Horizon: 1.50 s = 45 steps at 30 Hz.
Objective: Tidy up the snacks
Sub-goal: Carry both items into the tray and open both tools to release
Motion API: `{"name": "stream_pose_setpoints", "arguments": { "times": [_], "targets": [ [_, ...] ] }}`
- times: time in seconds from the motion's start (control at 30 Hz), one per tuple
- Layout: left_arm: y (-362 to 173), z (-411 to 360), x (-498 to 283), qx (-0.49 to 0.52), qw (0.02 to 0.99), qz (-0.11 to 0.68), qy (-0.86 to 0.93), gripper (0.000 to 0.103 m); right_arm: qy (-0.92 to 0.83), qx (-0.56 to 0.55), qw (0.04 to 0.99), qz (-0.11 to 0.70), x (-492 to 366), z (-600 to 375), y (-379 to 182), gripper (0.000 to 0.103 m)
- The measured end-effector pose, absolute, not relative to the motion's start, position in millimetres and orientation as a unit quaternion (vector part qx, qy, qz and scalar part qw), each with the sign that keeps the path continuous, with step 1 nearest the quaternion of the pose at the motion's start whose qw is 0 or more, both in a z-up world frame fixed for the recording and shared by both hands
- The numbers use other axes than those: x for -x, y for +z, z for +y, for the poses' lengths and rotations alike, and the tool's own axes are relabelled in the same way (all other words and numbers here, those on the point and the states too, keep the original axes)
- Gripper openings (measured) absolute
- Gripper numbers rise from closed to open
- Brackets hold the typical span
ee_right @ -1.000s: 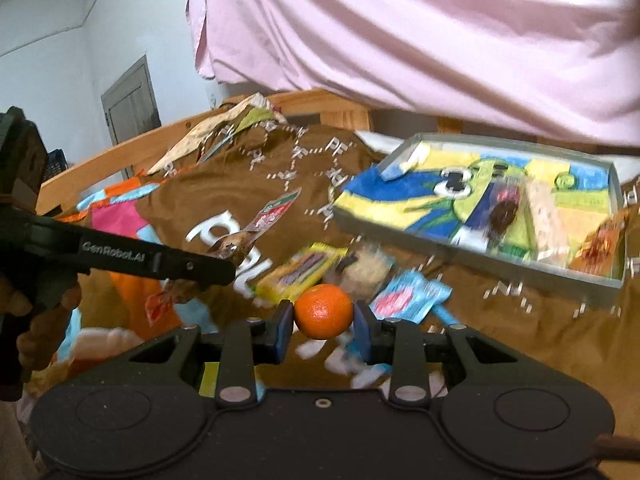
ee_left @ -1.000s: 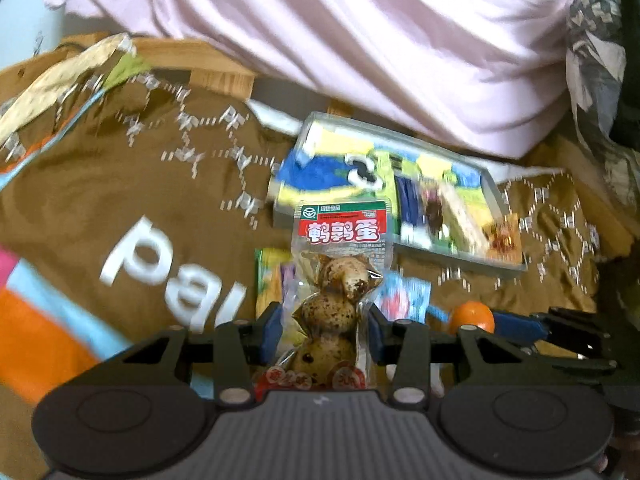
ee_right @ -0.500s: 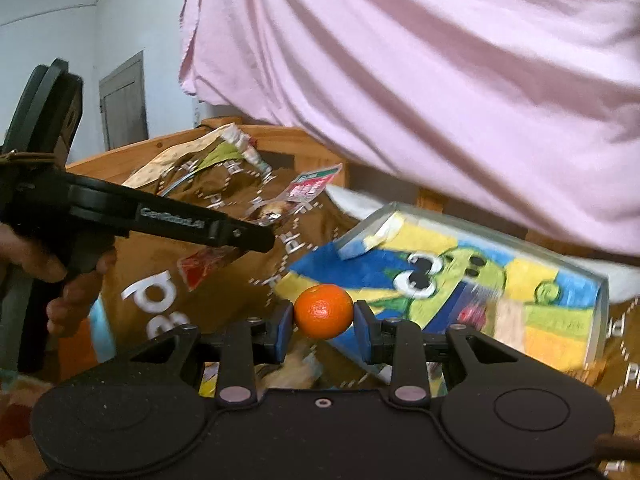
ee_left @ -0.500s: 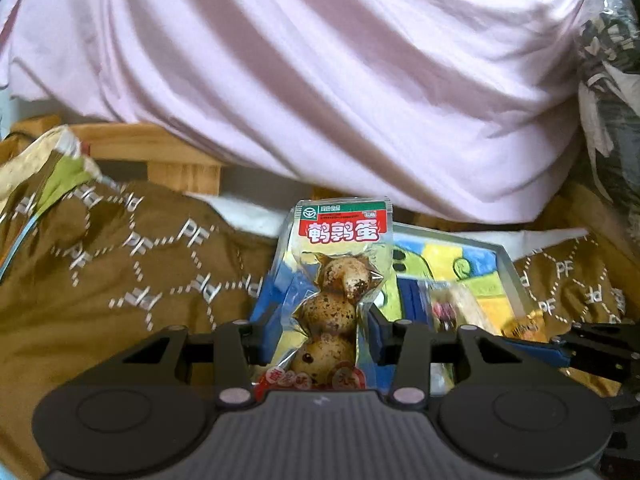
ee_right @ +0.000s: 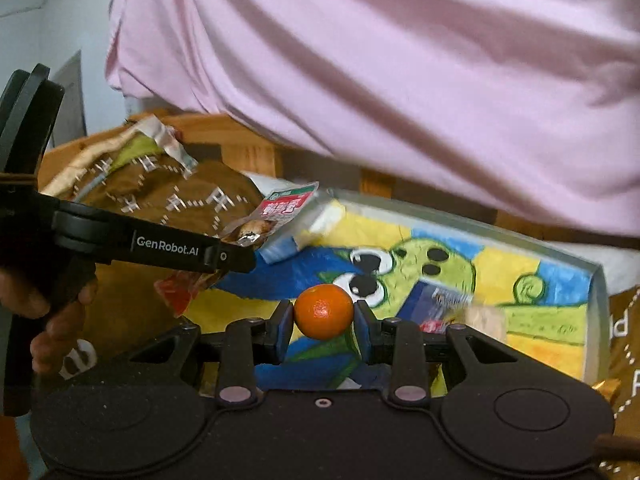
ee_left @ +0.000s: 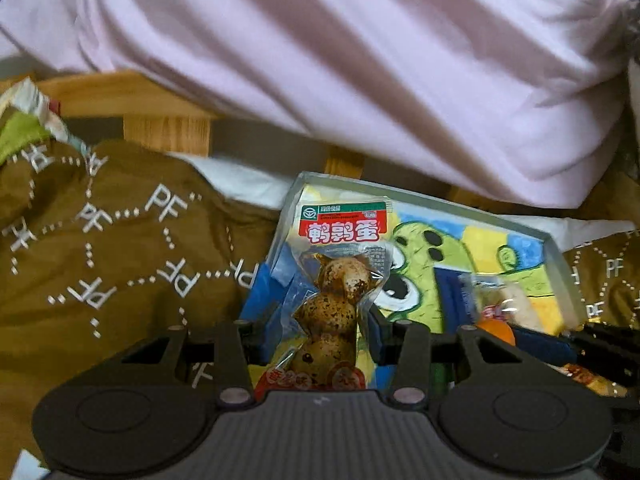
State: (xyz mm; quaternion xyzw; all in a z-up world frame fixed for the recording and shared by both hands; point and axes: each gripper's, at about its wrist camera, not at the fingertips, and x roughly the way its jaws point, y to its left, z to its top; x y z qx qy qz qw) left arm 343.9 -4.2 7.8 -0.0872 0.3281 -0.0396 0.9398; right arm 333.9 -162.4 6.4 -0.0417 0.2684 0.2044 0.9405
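My left gripper (ee_left: 326,332) is shut on a clear pack of speckled quail eggs (ee_left: 338,296) with a red and green label, held upright over the near left corner of the cartoon-printed tray (ee_left: 554,244). My right gripper (ee_right: 323,322) is shut on a small orange (ee_right: 324,317) above the tray (ee_right: 596,276). In the right wrist view the left gripper (ee_right: 236,258) reaches in from the left with the egg pack (ee_right: 276,216). In the left wrist view the orange (ee_left: 496,330) and right gripper show at the right edge. Several wrapped snacks (ee_right: 452,304) lie in the tray.
A brown patterned blanket (ee_left: 120,264) covers the bed under and left of the tray. A wooden bed frame (ee_left: 160,120) runs behind it. A person's pink shirt (ee_right: 400,80) fills the upper view. A hand (ee_right: 52,320) grips the left tool's handle.
Both grippers have carried their loads forward from over the loose snacks on the blanket to over the tray. The tray now looms closer in both views. Neither grip has altered.
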Motion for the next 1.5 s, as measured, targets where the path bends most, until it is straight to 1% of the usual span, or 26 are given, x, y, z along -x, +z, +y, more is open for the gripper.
{"name": "stream_pose_setpoints", "arguments": {
  "times": [0.23,0.43,0.63,0.77,0.83,0.87,0.9,0.93,1.0,1.07,1.17,1.23,1.3,1.4,1.43,1.5],
  "targets": [
    [-10.6,-3.6,-360.4,0.085,0.939,0.332,-0.039,0.047,0.208,0.042,0.931,0.296,-345.0,-149.4,-19.3,0.035],
    [-19.2,-10.4,-370.2,0.094,0.936,0.337,-0.040,0.048,0.201,0.046,0.929,0.307,-348.1,-146.8,-27.2,0.035],
    [-30.9,-7.8,-370.9,0.116,0.925,0.360,-0.038,0.049,0.189,0.043,0.929,0.316,-347.3,-151.5,-32.8,0.035],
    [-30.5,-7.4,-369.8,0.118,0.924,0.362,-0.041,0.051,0.181,0.039,0.929,0.322,-346.2,-156.0,-35.3,0.036],
    [-29.0,-6.1,-368.8,0.125,0.923,0.361,-0.043,0.056,0.178,0.037,0.929,0.321,-344.9,-156.8,-34.9,0.037],
    [-28.4,-5.1,-368.0,0.128,0.922,0.362,-0.047,0.061,0.178,0.035,0.930,0.320,-344.2,-157.1,-34.1,0.039],
    [-27.2,-3.6,-366.5,0.132,0.922,0.362,-0.047,0.067,0.178,0.033,0.930,0.319,-343.4,-157.2,-33.2,0.044],
    [-25.5,-1.6,-363.9,0.138,0.922,0.358,-0.045,0.069,0.177,0.033,0.931,0.317,-341.3,-156.9,-32.1,0.051],
    [-22.0,1.1,-358.9,0.147,0.923,0.354,-0.044,0.075,0.178,0.031,0.933,0.311,-337.0,-156.5,-29.7,0.057],
    [-16.8,3.9,-352.7,0.153,0.924,0.348,-0.044,0.078,0.178,0.025,0.935,0.305,-331.0,-156.8,-26.2,0.060],
    [-7.1,8.0,-340.1,0.154,0.930,0.333,-0.038,0.084,0.175,0.014,0.941,0.290,-319.0,-158.7,-18.7,0.069],
    [0.0,10.9,-330.2,0.153,0.934,0.322,-0.036,0.087,0.174,0.010,0.945,0.277,-309.8,-159.5,-12.1,0.077],
    [7.7,13.3,-318.2,0.146,0.939,0.311,-0.031,0.094,0.171,0.008,0.950,0.262,-299.1,-160.0,-4.5,0.082],
    [20.1,15.8,-297.4,0.128,0.947,0.295,-0.006,0.101,0.162,0.007,0.958,0.237,-281.1,-161.0,6.1,0.089],
    [24.1,16.3,-289.4,0.122,0.950,0.289,0.003,0.102,0.160,0.007,0.960,0.228,-275.3,-161.4,9.7,0.094],
    [32.4,17.4,-274.8,0.109,0.954,0.279,0.012,0.102,0.157,0.004,0.965,0.209,-262.8,-163.4,18.4,0.098]
  ]
}}
